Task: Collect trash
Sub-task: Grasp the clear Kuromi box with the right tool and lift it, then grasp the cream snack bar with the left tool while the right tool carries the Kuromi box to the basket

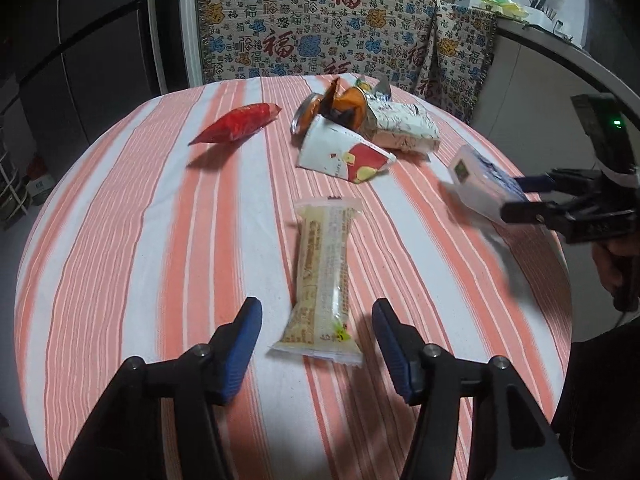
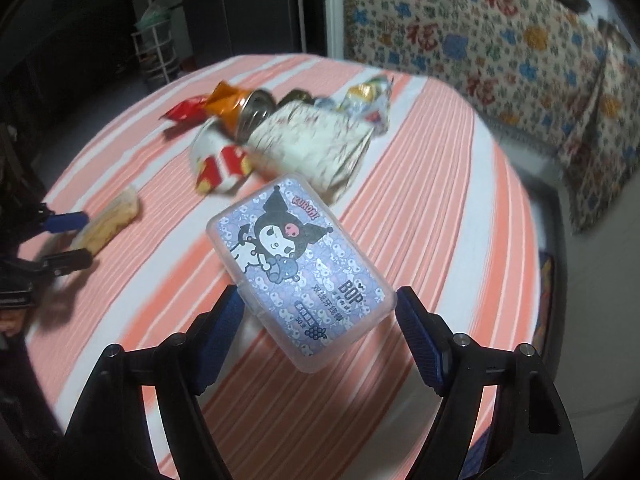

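Observation:
A long clear snack wrapper [image 1: 322, 280] lies on the striped tablecloth [image 1: 132, 220]. My left gripper [image 1: 316, 307] stands open astride the wrapper's near end, blue pads clear of it on both sides. In the right wrist view the left gripper [image 2: 76, 240] shows at the left edge beside the same wrapper [image 2: 108, 224]. My right gripper [image 2: 318, 294] is shut on a clear plastic box with a cartoon label [image 2: 300, 268], held tilted above the cloth. The left wrist view shows that box [image 1: 478, 184] raised at the right, in the right gripper [image 1: 516, 196].
At the far side lies a pile of trash: a paper cup [image 1: 344, 154], a tin can [image 1: 304, 118], an orange wrapper [image 1: 348, 106] and a white patterned bag [image 1: 404, 130]. A red packet [image 1: 236, 122] lies left of it. A patterned throw [image 1: 312, 28] hangs behind the table.

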A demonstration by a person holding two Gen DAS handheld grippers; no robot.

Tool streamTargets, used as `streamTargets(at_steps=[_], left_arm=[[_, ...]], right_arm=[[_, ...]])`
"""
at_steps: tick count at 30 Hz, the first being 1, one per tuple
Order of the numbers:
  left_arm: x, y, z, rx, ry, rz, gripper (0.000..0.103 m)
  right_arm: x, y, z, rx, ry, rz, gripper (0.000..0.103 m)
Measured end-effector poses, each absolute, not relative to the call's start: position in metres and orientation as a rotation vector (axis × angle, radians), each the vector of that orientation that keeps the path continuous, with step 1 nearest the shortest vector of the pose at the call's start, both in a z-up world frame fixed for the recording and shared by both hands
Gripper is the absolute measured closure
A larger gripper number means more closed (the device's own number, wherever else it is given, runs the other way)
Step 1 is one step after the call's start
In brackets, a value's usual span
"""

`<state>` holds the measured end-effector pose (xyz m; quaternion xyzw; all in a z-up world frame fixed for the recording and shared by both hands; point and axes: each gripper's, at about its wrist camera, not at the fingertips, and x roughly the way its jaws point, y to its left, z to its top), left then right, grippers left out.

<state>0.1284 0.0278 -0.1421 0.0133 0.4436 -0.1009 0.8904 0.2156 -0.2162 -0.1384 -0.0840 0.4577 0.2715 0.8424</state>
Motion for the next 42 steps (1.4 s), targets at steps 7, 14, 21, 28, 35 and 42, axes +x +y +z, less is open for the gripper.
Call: streamTargets(at_steps=[7,14,21,28,35,42], left_arm=[[0.120,0.016,-0.146,0.074,0.921,-0.202,0.043],[0.127,0.021,-0.146,0.043,0.927,-0.184,0.043],[0.125,0.024,-0.145,0.047,0.923,-0.166,0.043],[0.136,0.024,-0.141,0.051,0.944,-0.189,0.043],[0.150,0.012,-0.145,0.085,0.998,-0.177,0.043],[0.149,0.017,-0.143,0.057,1.006,-0.168,0.079]], right_arm=[[0.178,-0.217,-0.136,-0.067,1.045,0.767,0.022],[0.175,-0.222,-0.133,-0.109,1.016,0.742,0.017],[0.160,-0.190,-0.135,-0.040,1.034,1.003,0.021],[0.157,-0.189,-0.117,-0.225,0.851,0.798,0.018],[0.186,-0.171,-0.131,-0.294,0.890,0.772,0.017],[0.194,-0.145,-0.138,-0.361,0.927,0.766,0.037]])
